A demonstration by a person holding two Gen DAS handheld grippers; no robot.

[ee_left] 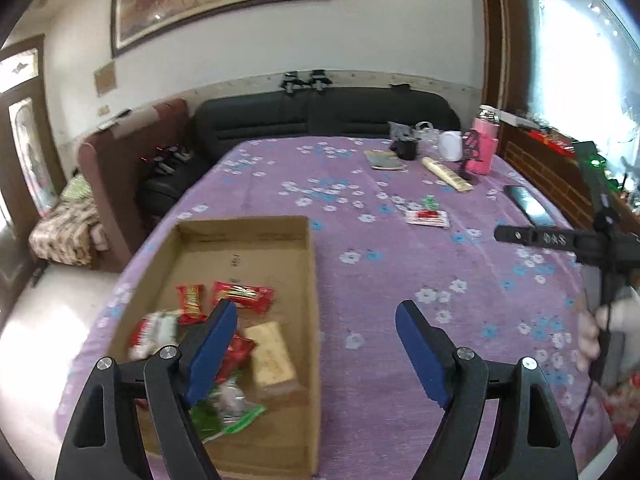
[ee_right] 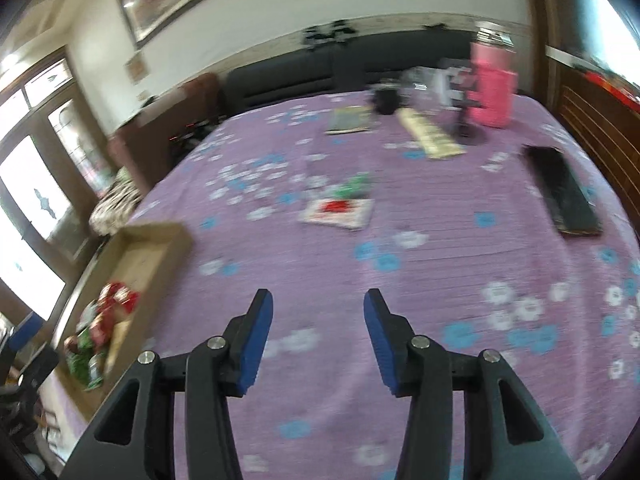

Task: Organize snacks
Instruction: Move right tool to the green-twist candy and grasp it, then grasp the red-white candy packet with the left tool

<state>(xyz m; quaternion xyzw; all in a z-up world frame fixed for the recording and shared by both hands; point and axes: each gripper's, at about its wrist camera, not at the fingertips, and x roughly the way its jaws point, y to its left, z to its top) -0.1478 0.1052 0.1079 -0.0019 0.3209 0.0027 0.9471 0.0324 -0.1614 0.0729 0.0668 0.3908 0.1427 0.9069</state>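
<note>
A shallow cardboard box (ee_left: 308, 280) lies on the purple flowered tablecloth (ee_left: 380, 280) and holds several snack packets: red ones (ee_left: 244, 296), a tan bar (ee_left: 272, 354) and a green and clear packet (ee_left: 232, 412). My left gripper (ee_left: 316, 344) hangs open over the box's right wall, nothing between its blue pads. Two loose snacks lie mid-table: a white and red packet (ee_right: 338, 212) and a small green one (ee_right: 354, 186). My right gripper (ee_right: 318, 332) is open and empty over bare cloth, short of those two. The box (ee_right: 160, 236) shows at its left.
At the far end stand a pink tumbler (ee_right: 492, 88), a dark mug (ee_right: 386, 100), a white cup (ee_left: 450, 146), a long cream packet (ee_right: 430, 132) and a booklet (ee_right: 348, 120). A black phone (ee_right: 564, 196) lies at the right. A dark sofa (ee_left: 320, 116) lines the wall behind.
</note>
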